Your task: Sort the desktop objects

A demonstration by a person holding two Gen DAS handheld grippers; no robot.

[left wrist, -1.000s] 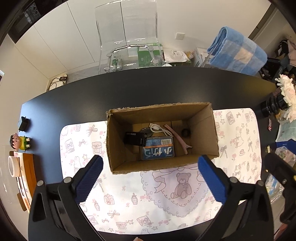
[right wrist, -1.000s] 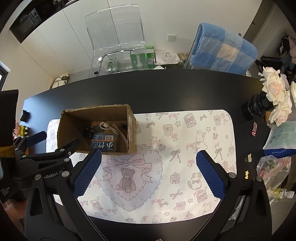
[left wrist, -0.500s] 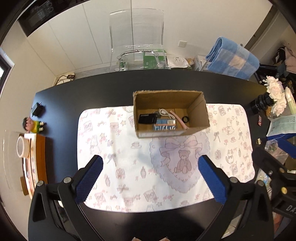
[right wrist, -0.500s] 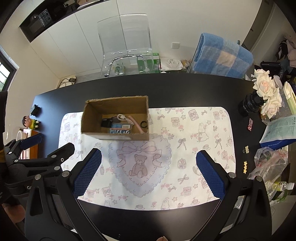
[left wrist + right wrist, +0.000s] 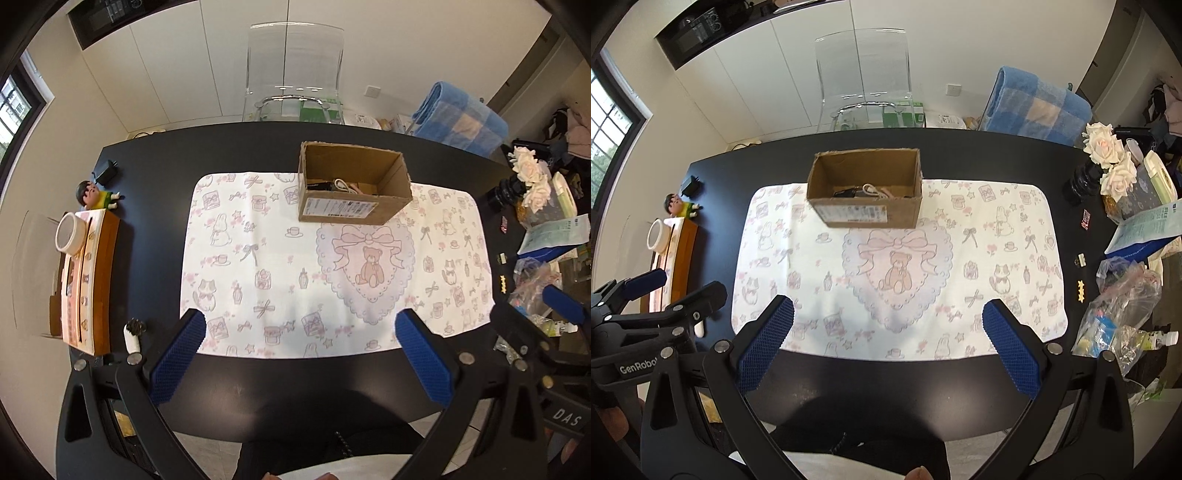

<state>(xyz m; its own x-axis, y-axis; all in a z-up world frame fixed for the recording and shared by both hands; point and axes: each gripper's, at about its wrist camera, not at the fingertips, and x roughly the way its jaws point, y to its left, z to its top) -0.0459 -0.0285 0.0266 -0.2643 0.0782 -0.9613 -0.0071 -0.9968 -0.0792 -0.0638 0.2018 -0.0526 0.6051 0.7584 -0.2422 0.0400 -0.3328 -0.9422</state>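
Both your grippers, left (image 5: 299, 356) and right (image 5: 886, 343), gape empty; the box (image 5: 866, 197) looks light, stiff: pinch its wall.

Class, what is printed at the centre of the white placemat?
A brown teddy bear under a pink bow, inside a lilac heart; clearest in the right wrist view.

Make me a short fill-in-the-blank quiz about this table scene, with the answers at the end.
1. The brown cardboard box stands on the pink-printed white ____.
2. At the mat's centre, a heart frames a teddy ____.
3. Both grippers' blue-padded jaws stand ____ and hold nothing.
4. The chair behind the black table is ____ plastic.

Answers: mat; bear; open; clear
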